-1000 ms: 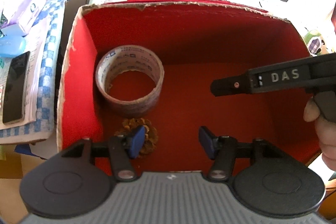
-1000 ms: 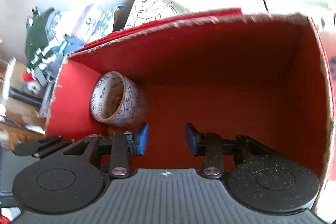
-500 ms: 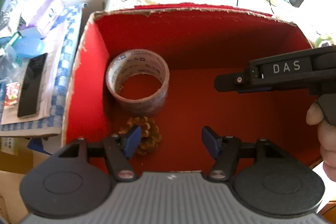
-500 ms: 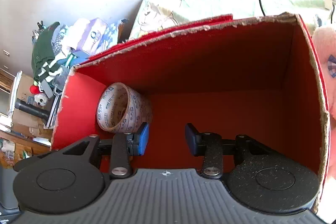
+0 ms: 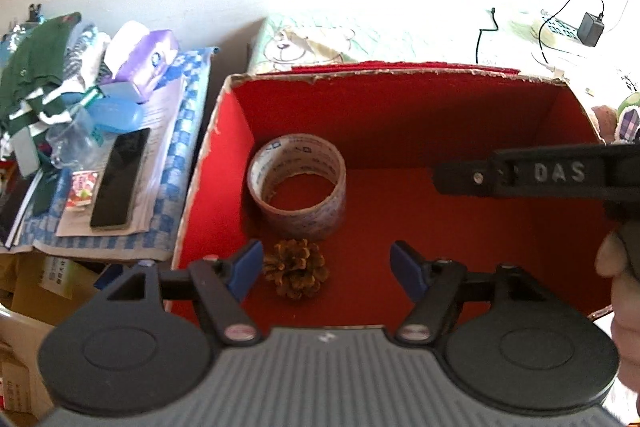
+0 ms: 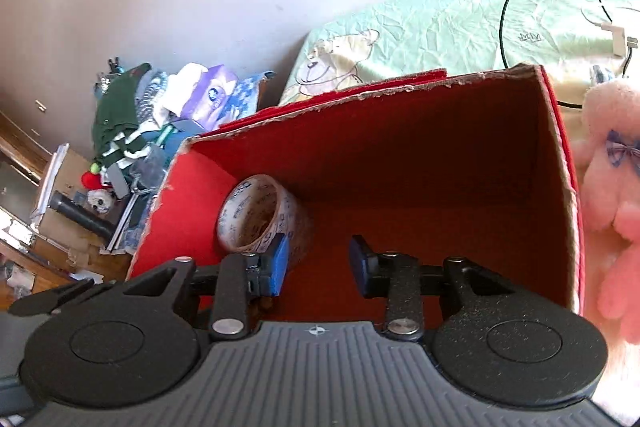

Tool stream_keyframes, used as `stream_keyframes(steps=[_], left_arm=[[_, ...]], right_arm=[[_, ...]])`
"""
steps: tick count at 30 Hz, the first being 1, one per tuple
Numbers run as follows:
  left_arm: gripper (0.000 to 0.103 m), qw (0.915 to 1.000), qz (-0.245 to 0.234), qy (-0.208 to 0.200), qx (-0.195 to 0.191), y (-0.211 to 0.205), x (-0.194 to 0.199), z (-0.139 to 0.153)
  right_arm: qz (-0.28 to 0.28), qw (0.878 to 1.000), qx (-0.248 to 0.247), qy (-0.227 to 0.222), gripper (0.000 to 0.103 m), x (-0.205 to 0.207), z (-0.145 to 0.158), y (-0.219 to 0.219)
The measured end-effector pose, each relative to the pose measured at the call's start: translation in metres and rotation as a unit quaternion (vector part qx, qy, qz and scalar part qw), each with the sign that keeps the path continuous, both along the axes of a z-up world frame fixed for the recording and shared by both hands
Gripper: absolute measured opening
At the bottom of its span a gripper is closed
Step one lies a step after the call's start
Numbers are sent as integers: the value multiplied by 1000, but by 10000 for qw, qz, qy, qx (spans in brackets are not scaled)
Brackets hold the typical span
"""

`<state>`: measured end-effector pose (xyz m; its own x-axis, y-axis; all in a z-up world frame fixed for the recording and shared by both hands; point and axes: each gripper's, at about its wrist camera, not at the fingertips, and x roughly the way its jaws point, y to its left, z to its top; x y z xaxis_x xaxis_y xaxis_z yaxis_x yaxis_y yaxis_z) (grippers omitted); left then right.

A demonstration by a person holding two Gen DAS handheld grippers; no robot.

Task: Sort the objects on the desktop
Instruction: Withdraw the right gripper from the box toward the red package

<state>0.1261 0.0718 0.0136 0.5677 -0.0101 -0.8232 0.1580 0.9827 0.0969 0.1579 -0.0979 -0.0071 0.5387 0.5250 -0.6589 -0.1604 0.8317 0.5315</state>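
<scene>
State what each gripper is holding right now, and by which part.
Nothing is held. The left gripper and right gripper are both open and empty above the red box; the tape roll and pine cone lie inside.

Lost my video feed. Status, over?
Both tongs open and empty, left tongs, right tongs. Tape roll and pine cone inside red box. Nothing blocking.

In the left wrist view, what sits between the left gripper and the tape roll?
A pine cone on the red box floor, before the tape roll.
</scene>
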Motion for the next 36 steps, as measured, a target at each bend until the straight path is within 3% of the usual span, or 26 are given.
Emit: stream_keyframes(steps=[25, 36], left_arm=[[82, 9960, 523, -688, 218, -36, -62, 39], [83, 9960, 467, -756, 105, -47, -102, 42]], right_arm=[[-7, 9930, 592, -1024, 35, -91, 41, -47], [86, 9910, 803, -1068, 35, -138, 31, -65]])
